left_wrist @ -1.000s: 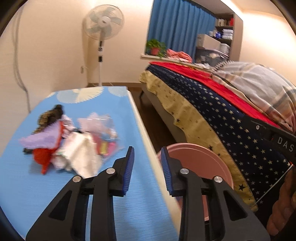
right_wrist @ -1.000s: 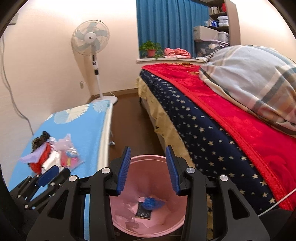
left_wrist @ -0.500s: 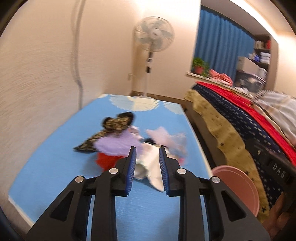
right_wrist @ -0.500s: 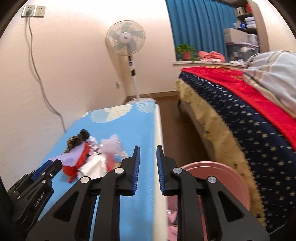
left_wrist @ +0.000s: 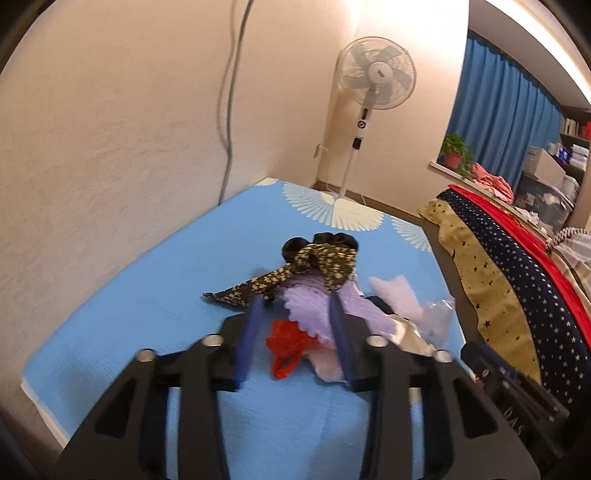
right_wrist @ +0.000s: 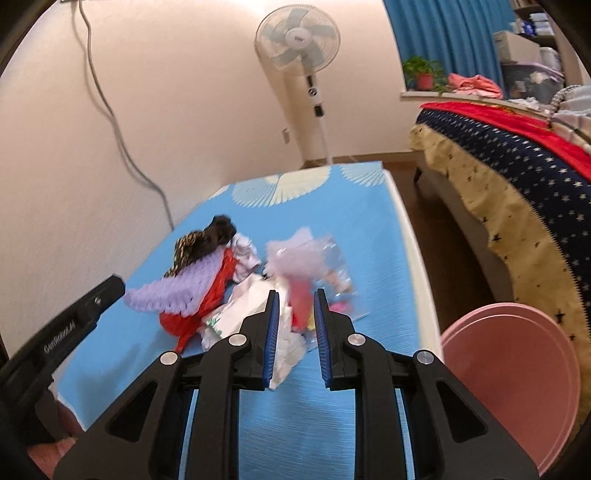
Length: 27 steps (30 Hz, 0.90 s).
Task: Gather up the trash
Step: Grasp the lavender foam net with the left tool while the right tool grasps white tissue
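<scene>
left gripper (left_wrist: 295, 308) jaws spread around lilac scrap (left_wrist: 314, 310), right gripper (right_wrist: 294, 299) jaws parted at clear wrapper (right_wrist: 314, 266)

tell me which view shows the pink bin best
The right wrist view: the pink bin stands on the floor right of the blue table, its rim and much of its round opening visible. The left wrist view does not show it at all.

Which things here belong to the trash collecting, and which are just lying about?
Job:
- trash pile on the blue table
- pink bin beside the table
- left hand-held gripper, open over the pile
- right hand-held gripper, open

Lying about:
- standing fan
- bed
- potted plant
- wall cable
</scene>
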Motion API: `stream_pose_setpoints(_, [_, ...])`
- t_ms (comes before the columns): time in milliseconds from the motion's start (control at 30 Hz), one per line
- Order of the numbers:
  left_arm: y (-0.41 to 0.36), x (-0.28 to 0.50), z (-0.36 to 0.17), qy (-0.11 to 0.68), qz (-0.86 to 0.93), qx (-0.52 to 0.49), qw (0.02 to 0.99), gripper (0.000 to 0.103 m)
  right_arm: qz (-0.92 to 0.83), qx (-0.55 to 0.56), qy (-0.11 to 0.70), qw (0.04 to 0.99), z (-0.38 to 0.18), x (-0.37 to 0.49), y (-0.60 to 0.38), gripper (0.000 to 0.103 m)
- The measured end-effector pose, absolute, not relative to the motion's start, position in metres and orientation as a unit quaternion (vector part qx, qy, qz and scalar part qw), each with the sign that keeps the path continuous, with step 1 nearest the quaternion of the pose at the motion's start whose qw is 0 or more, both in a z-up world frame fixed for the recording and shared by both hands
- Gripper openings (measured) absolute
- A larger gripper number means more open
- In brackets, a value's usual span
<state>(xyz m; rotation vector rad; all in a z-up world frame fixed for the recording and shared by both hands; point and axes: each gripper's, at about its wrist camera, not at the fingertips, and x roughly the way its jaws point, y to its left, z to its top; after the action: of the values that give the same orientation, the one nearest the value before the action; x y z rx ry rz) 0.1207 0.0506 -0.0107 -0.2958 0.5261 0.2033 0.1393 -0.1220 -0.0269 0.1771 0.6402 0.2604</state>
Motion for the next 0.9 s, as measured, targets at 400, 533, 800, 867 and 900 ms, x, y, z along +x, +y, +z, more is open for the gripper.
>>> stream_pose_setpoints(400, [0.055, 0.138, -0.027, 0.279, 0.082, -0.172, 0.941, 0.044, 0.143, 0.087, 0.355, 0.92, -0.054, 0.158, -0.108, 0.024])
stream_pose_setpoints(533, [0.054, 0.144, -0.034, 0.294, 0.064, -0.186, 0.935, 0.043, 0.146, 0.078, 0.361, 0.918, -0.058, 0.16, -0.103, 0.024])
stream_pose_setpoints(800, [0.049, 0.146, -0.036, 0.301, 0.048, -0.181, 0.935, 0.012, 0.148, 0.07, 0.352, 0.921, -0.051, 0.158, -0.101, 0.01])
stream_pose_setpoints(867, [0.049, 0.145, -0.034, 0.298, 0.05, -0.18, 0.936, 0.011, 0.151, 0.067, 0.347, 0.923, -0.047, 0.156, -0.1, 0.009])
stream_pose_setpoints(900, [0.049, 0.144, -0.032, 0.295, 0.051, -0.178, 0.937, 0.011, 0.153, 0.067, 0.343, 0.924, -0.044, 0.154, -0.1, 0.009])
